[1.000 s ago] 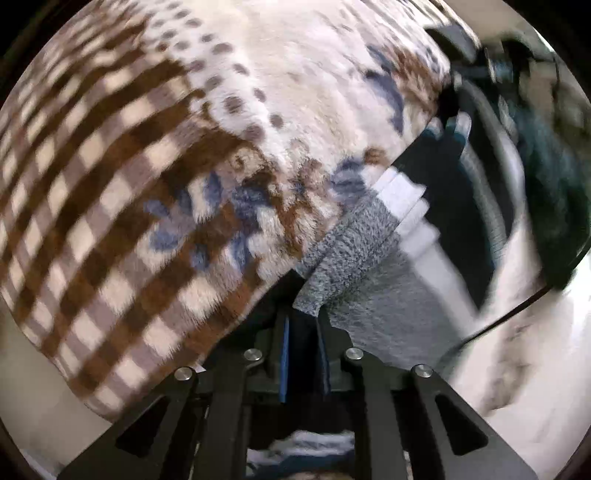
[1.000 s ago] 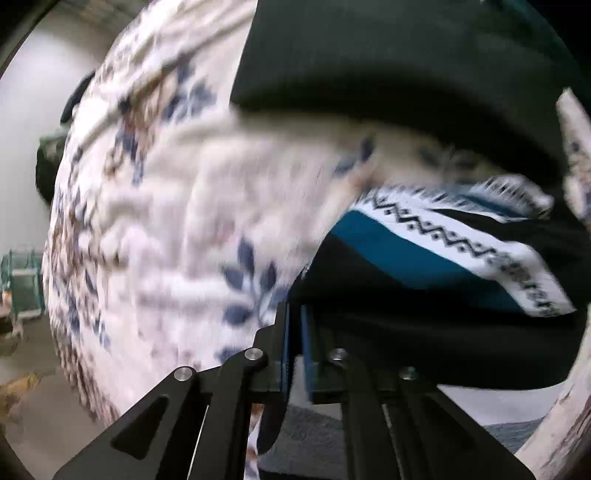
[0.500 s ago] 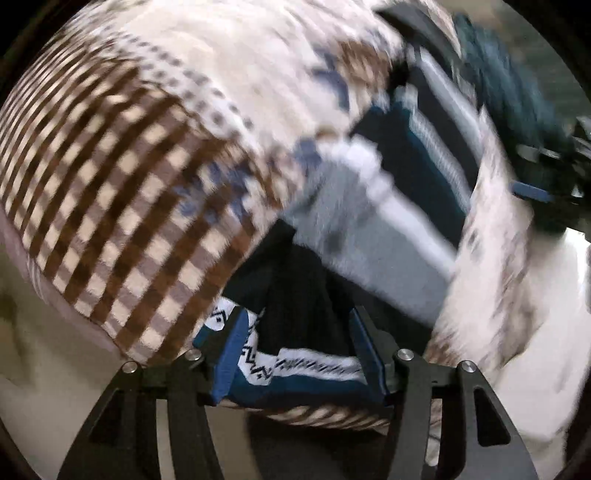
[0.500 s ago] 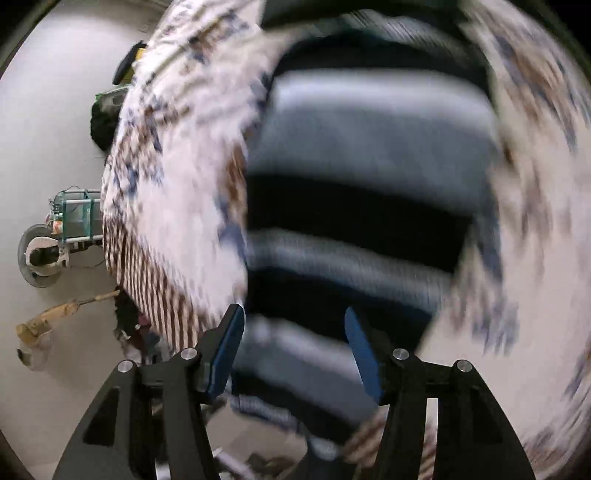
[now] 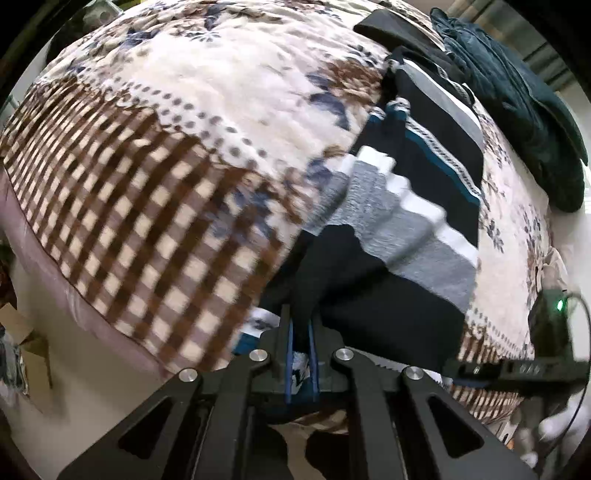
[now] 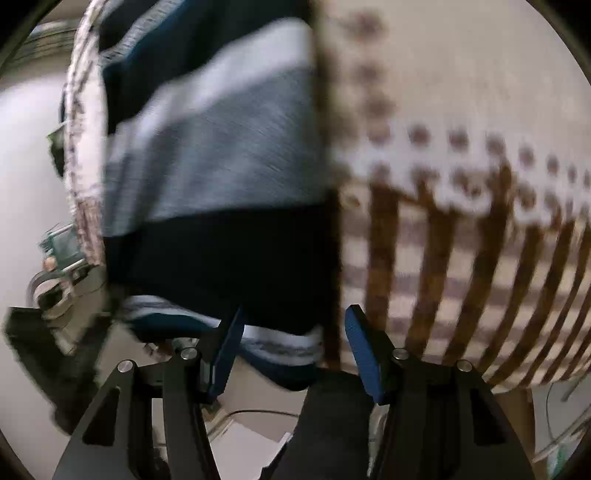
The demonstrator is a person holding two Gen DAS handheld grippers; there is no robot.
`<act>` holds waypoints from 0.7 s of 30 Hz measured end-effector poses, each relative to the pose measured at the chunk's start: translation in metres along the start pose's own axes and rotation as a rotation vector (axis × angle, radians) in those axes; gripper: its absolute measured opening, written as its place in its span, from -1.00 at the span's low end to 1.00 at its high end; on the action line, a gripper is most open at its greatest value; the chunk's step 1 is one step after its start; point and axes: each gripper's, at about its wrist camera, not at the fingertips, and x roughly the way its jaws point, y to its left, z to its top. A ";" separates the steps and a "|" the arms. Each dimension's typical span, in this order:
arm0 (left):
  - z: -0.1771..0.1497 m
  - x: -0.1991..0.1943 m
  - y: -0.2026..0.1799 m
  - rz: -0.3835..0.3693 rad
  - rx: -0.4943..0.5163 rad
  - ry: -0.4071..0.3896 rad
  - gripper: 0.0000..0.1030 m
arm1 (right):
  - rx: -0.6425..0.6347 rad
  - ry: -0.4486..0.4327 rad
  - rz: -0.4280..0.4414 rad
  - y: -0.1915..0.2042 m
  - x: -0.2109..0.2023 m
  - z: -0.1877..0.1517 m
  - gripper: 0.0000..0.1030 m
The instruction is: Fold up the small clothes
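Observation:
A striped knit garment (image 5: 417,206) in black, grey, white and teal lies on a patterned blanket (image 5: 155,155) at the bed's near edge. My left gripper (image 5: 300,332) is shut on the garment's black near-left corner. In the right wrist view the same garment (image 6: 221,155) fills the upper left. My right gripper (image 6: 293,343) is open, its blue pads either side of the garment's near black and teal edge, not closed on it. The right gripper's body also shows at the left wrist view's right edge (image 5: 546,347).
A dark teal garment (image 5: 517,99) and a black one (image 5: 402,29) lie further back on the bed. The blanket's brown checked border (image 6: 461,277) hangs over the bed edge. A cardboard box (image 5: 22,343) sits on the floor to the left.
My left gripper opened, moved to the garment's near corner and shut on it again. My right gripper let go, opened and came round to the garment's near edge.

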 end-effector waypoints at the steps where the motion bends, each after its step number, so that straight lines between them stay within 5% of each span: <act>1: 0.003 0.003 0.003 -0.003 -0.005 0.012 -0.91 | 0.014 -0.008 0.002 -0.003 0.008 -0.007 0.15; 4: 0.006 0.027 0.014 0.001 0.014 0.059 -0.90 | 0.055 -0.039 0.008 -0.009 0.024 -0.020 0.02; 7: 0.004 0.048 0.024 -0.011 0.044 0.111 -0.90 | 0.057 -0.088 -0.063 -0.010 0.036 -0.033 -0.57; 14: 0.011 0.043 0.030 -0.049 0.094 0.207 -0.74 | 0.106 -0.078 -0.095 0.005 0.041 -0.053 -0.40; 16: 0.023 0.020 0.030 -0.056 0.093 0.195 -0.40 | 0.132 -0.076 -0.074 0.008 0.026 -0.057 -0.01; 19: 0.061 -0.022 0.016 -0.128 0.110 0.107 0.10 | 0.129 -0.140 -0.057 0.016 -0.009 -0.063 0.09; 21: 0.102 -0.046 -0.003 -0.188 0.108 0.022 0.26 | 0.136 -0.181 -0.034 0.022 -0.036 -0.061 0.09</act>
